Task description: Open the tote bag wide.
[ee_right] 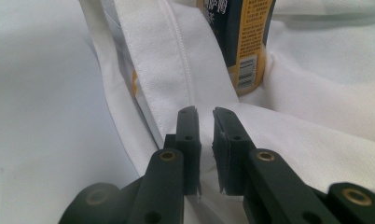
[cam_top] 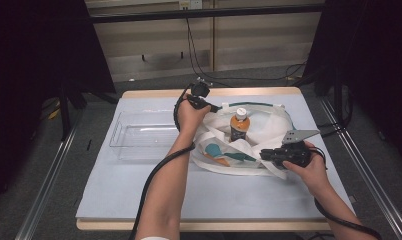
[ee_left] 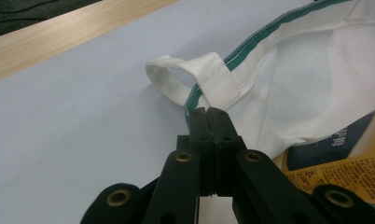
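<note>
A white tote bag (cam_top: 269,131) with green trim lies spread on the mat, its mouth open. A bottle (cam_top: 239,124) with an orange label and white cap stands upright inside it. My left gripper (cam_top: 215,106) is at the bag's far-left rim; in the left gripper view its jaws are shut on the green-trimmed rim (ee_left: 191,100) beside a strap loop (ee_left: 176,77). My right gripper (cam_top: 263,154) is at the bag's near edge. Its jaws are pressed onto a fold of white cloth (ee_right: 206,140) with a narrow gap, close to the bottle (ee_right: 241,42).
A clear plastic tray (cam_top: 139,135) sits on the left of the pale mat (cam_top: 209,195). The wooden table edge (cam_top: 154,93) runs along the back. Cables trail from both grippers, and metal rails flank the table.
</note>
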`<state>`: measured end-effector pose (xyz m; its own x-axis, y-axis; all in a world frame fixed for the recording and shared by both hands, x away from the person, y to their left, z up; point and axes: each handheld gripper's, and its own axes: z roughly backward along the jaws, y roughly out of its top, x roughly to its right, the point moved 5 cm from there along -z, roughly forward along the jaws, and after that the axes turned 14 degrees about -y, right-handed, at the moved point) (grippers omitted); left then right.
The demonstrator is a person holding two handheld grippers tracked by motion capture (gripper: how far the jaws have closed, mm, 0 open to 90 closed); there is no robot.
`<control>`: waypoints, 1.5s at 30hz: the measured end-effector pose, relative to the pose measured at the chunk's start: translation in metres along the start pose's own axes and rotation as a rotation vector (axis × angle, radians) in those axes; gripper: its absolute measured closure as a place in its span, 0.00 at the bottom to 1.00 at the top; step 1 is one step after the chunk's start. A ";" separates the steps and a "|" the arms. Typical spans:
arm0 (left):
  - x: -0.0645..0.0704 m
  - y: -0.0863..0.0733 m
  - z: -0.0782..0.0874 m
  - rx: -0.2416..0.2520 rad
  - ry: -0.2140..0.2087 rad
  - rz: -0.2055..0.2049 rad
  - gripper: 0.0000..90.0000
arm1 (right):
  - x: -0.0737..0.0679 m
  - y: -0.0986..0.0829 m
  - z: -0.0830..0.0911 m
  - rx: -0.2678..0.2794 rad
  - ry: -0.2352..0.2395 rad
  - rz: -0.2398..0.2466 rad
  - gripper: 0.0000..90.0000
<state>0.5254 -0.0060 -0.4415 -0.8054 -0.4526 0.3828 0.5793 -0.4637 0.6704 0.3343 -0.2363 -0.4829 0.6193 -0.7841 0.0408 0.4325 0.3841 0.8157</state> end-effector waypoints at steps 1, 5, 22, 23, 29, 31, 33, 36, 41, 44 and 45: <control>0.000 0.000 -0.001 0.009 -0.001 0.008 1.00 | 0.000 0.000 0.000 0.000 0.000 0.001 0.90; -0.002 0.000 -0.002 -0.011 0.011 -0.002 1.00 | 0.000 0.000 0.001 0.000 0.001 -0.001 0.90; -0.009 -0.006 -0.010 -0.008 0.014 0.028 1.00 | -0.003 -0.002 -0.001 -0.003 -0.007 0.016 0.90; -0.009 -0.006 -0.010 -0.011 0.014 0.025 1.00 | -0.003 -0.002 -0.001 -0.003 -0.008 0.016 0.90; -0.010 -0.006 -0.013 0.012 0.022 0.058 1.00 | -0.004 -0.003 -0.002 -0.002 -0.008 0.016 0.90; -0.011 -0.007 -0.013 -0.006 0.018 0.042 1.00 | -0.004 -0.003 -0.002 -0.003 -0.008 0.014 0.90; -0.011 -0.007 -0.013 -0.011 0.015 0.041 1.00 | -0.003 -0.004 -0.002 -0.004 -0.010 0.014 0.90; -0.010 -0.007 -0.013 -0.010 0.013 0.042 1.00 | -0.003 -0.005 -0.003 -0.003 -0.006 0.011 0.90; -0.010 -0.007 -0.013 -0.009 0.016 0.043 1.00 | -0.004 -0.006 -0.004 -0.006 -0.008 0.014 0.90; -0.010 -0.007 -0.013 -0.008 0.014 0.043 1.00 | -0.004 -0.007 -0.004 -0.004 -0.009 0.015 0.90; -0.010 -0.007 -0.012 -0.017 0.013 0.034 1.00 | -0.004 -0.007 -0.004 -0.006 -0.010 0.011 0.90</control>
<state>0.5308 -0.0074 -0.4577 -0.7834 -0.4784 0.3968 0.6085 -0.4607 0.6461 0.3310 -0.2338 -0.4907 0.6178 -0.7843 0.0555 0.4294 0.3957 0.8118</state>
